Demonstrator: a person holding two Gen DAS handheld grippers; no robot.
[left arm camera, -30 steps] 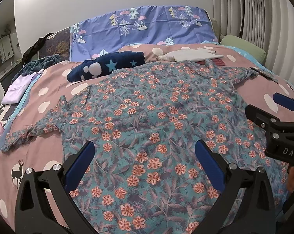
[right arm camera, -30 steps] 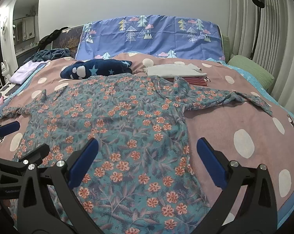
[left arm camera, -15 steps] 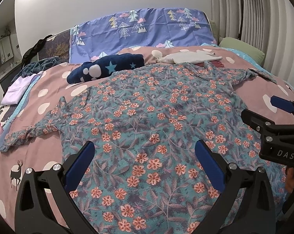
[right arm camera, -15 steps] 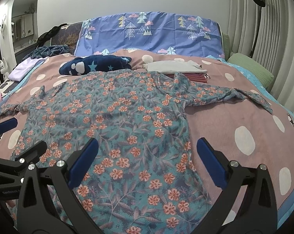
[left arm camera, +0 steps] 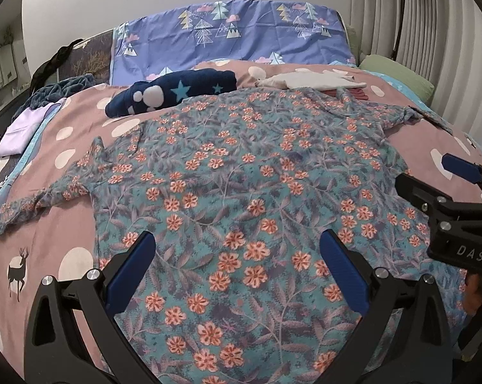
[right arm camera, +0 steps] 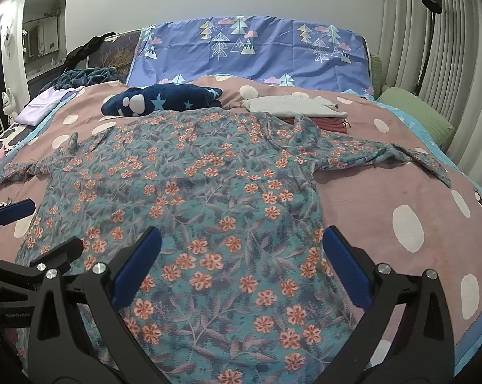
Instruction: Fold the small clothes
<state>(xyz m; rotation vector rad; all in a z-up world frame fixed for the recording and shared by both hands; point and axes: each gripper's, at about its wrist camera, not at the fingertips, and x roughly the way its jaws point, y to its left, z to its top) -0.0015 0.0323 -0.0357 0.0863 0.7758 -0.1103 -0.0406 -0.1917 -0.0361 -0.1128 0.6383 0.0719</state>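
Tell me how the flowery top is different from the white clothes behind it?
The flowery top lies spread open with its sleeves out; the white clothes are folded into a neat pile. The flowery top is teal with orange flowers; the white clothes are plain. Both rest on the pink spotted blanket.

"DAS" on right hand-held gripper (left arm camera: pixel 445 172) body; left hand-held gripper (right arm camera: pixel 13 224) print unreadable

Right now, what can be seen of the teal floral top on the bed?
The teal thin-fabric top with orange flowers lies spread flat and unfolded on the pink white-dotted bedspread, hem nearest the cameras, neckline far. Both short sleeves stretch sideways, their ends rumpled. Mild wrinkles cross the body. Its collar reaches the navy star-print plush item and the folded pale garment. Neither gripper grasps it.
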